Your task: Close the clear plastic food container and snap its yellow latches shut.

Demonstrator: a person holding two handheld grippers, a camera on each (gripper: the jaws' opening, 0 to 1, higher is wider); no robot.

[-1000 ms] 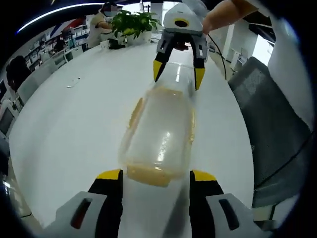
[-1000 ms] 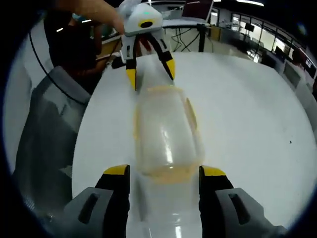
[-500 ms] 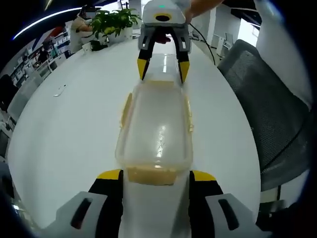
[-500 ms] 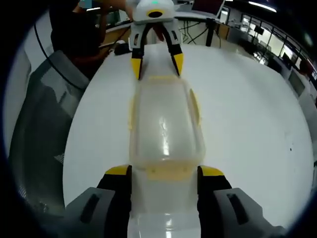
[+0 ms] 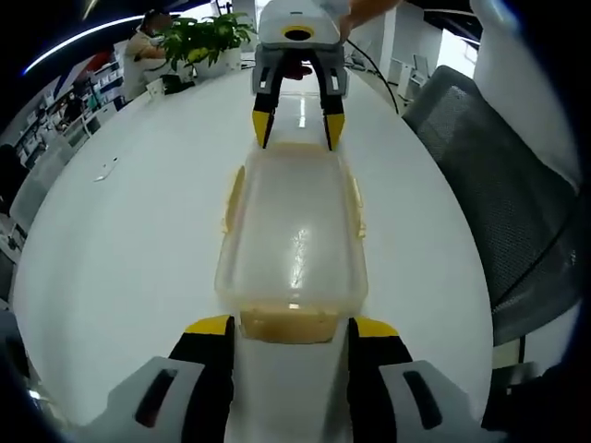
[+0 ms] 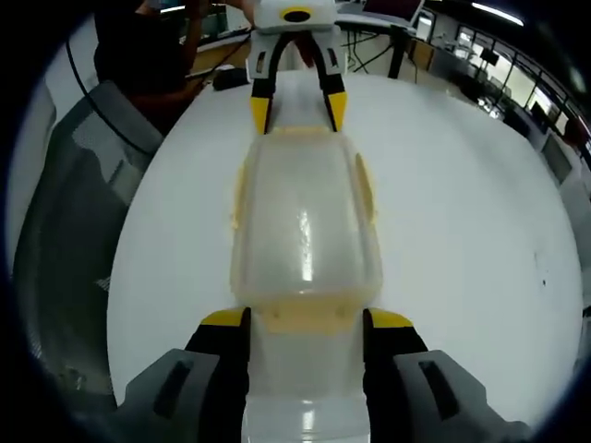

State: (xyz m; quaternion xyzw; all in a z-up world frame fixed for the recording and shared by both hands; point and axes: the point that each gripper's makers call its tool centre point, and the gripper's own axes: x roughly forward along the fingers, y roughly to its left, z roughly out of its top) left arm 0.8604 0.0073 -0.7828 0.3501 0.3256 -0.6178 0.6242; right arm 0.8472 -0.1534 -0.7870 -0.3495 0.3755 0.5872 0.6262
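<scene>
We see the clear container [image 5: 294, 245] lying lengthwise on the white table [image 5: 138, 240], lid on, nothing visible inside. Its yellow latches [image 5: 288, 325] sit at both short ends and along the sides. The left gripper [image 5: 288, 330] and right gripper [image 6: 303, 323] face each other, jaws apart, one at each end latch; whether they touch it we cannot tell. The left gripper view adds a potted plant [image 5: 199, 37] and a grey chair [image 5: 499, 194]; the right gripper view shows distant desks.
</scene>
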